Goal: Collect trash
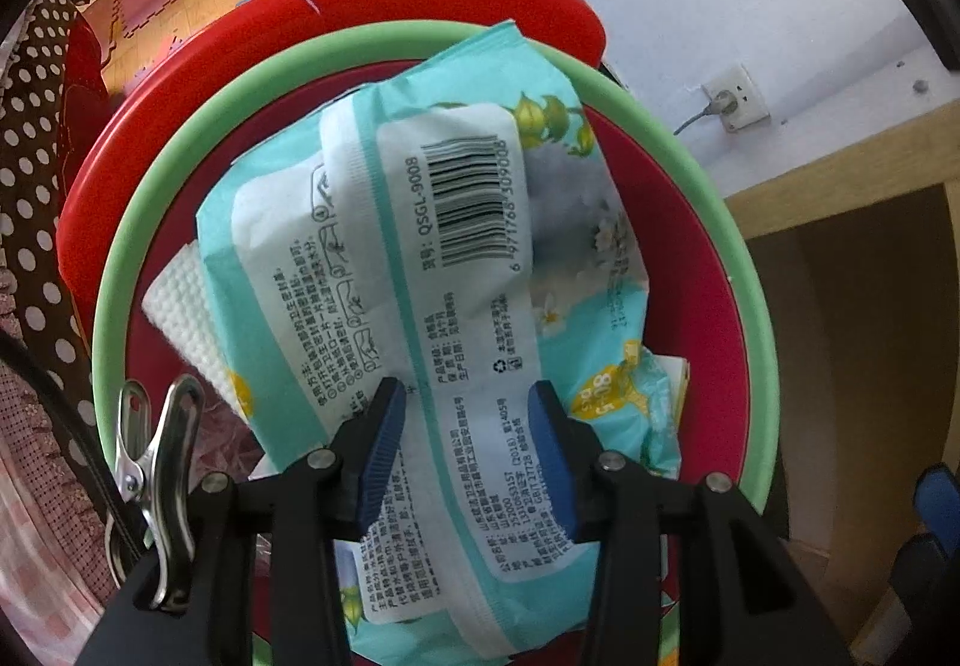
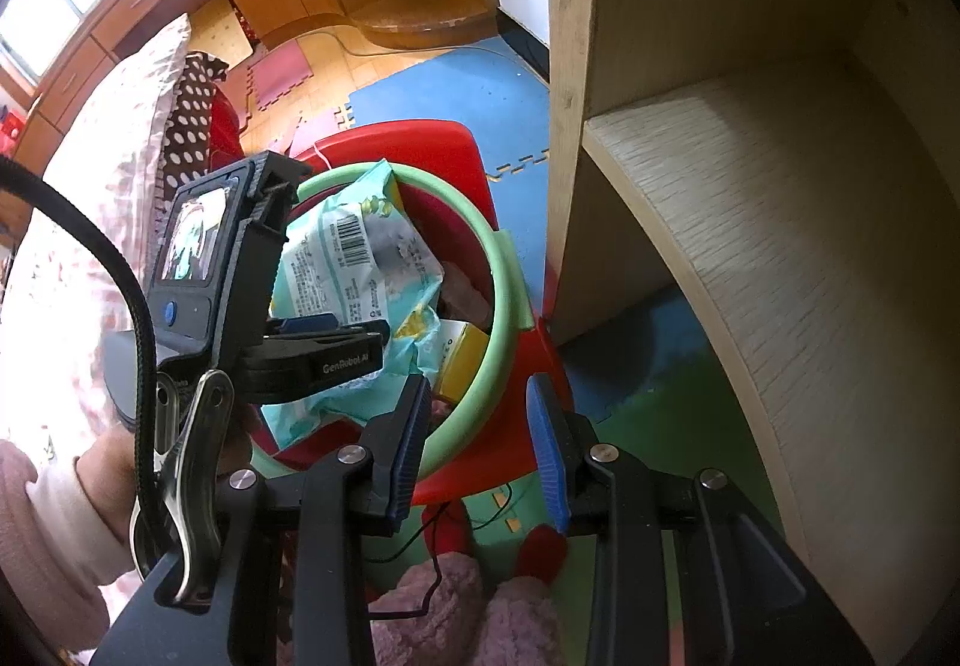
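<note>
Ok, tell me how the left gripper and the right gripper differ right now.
The left gripper has the teal wet-wipe pack between its fingers over the green-rimmed bin; the right gripper has nothing between its own. The left sits above the bin, the right beside it. Both have blue pads, part open.

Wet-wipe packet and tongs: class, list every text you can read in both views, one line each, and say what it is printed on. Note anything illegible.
"QSGL-9008": white back label of the wet-wipe packet, beside the barcode.
"6 971768 309008": digits beside that barcode, partly blurred.
"GenRobot.AI": black side of the left tongs, right wrist view.
Chinese small print on the packet: too small to read.
</note>
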`<state>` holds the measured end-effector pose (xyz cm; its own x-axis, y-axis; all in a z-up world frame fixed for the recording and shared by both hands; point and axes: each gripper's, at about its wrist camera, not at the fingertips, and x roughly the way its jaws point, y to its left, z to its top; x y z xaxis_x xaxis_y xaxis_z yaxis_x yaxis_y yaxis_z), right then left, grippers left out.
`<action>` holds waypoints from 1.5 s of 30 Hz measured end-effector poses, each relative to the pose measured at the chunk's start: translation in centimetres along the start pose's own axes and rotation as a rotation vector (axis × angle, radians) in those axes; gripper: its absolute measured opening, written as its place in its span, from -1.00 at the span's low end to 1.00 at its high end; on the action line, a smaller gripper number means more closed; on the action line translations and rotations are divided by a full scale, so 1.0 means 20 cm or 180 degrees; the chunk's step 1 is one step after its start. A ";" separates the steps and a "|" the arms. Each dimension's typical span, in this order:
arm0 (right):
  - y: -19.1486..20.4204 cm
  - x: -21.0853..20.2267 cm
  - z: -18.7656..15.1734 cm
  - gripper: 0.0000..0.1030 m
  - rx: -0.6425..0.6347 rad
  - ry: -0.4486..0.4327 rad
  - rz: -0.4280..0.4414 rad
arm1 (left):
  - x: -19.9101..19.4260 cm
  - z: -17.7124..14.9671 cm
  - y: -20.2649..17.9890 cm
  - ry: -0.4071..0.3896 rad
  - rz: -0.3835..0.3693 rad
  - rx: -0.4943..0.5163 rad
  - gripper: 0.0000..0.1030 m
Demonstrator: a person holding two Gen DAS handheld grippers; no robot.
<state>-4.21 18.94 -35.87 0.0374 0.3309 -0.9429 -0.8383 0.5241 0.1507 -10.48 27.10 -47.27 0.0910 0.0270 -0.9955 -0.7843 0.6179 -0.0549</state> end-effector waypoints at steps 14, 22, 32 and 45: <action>0.06 -0.07 -0.01 -0.33 -0.0090 -0.0066 0.0020 | -0.06 -0.05 -0.02 -0.0117 0.0105 0.0073 -0.14; 0.10 -0.08 -0.02 -0.33 -0.0170 -0.0089 0.0047 | -0.19 -0.09 0.06 -0.0238 0.0069 -0.0056 -0.12; 0.16 -0.12 0.00 -0.33 -0.0317 -0.0139 0.0111 | -0.41 -0.13 0.17 -0.0391 0.0064 -0.0263 -0.12; 0.20 -0.17 0.06 -0.33 -0.0367 -0.0185 0.0148 | -0.65 -0.19 0.29 -0.0569 0.0149 -0.0526 -0.12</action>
<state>-7.07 20.93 -31.65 0.0258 0.3994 -0.9164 -0.8967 0.4145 0.1554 -18.58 27.30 -34.89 0.1476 0.2002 -0.9686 -0.8786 0.4763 -0.0354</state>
